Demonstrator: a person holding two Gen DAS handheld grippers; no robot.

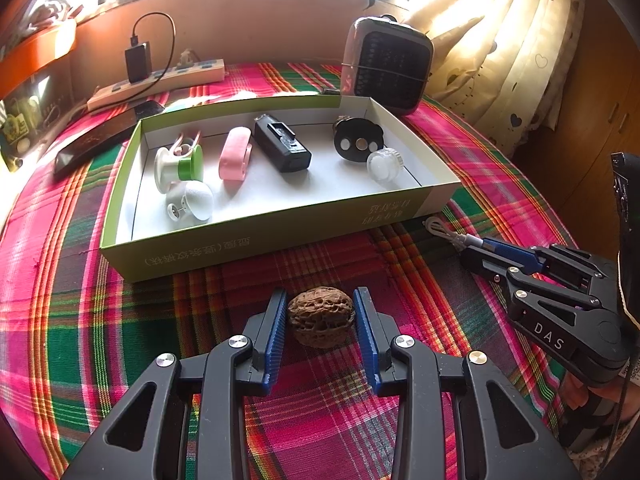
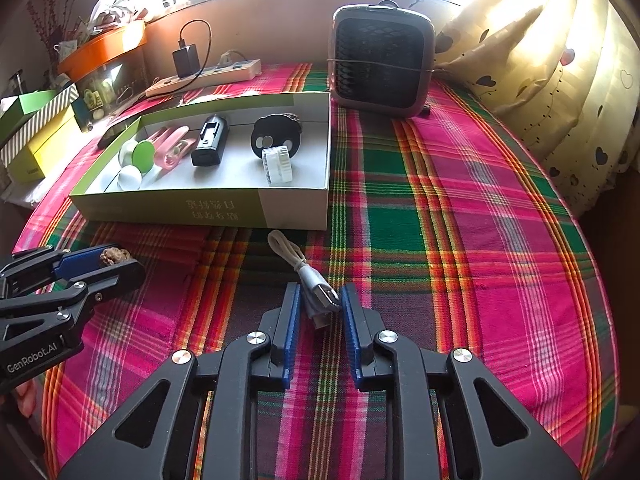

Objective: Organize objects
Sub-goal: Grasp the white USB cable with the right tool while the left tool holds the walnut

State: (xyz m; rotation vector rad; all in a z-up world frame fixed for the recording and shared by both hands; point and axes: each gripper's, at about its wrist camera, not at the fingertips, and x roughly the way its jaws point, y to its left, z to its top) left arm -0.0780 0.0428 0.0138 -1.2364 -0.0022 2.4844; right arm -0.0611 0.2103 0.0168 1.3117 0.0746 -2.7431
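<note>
A brown walnut (image 1: 320,316) rests on the plaid tablecloth, and my left gripper (image 1: 321,292) is shut on it, blue pads against both sides. In the right wrist view the same left gripper (image 2: 124,264) shows at the left with the walnut (image 2: 114,256) between its fingers. A short grey USB cable (image 2: 288,252) lies in front of the box; my right gripper (image 2: 320,288) is shut on its plug end. The open green-and-white box (image 1: 280,236) holds a white-green spool (image 1: 178,166), a pink clip (image 1: 234,154), a black device (image 1: 282,144), a black round piece (image 1: 358,140) and a clear jar (image 1: 384,164).
A small dark heater (image 1: 388,64) stands behind the box's right corner. A power strip (image 1: 160,80) with a charger and a phone (image 1: 96,140) lie at the back left. Stacked boxes (image 2: 36,136) sit off the table's left; a curtain (image 2: 540,60) hangs at the right.
</note>
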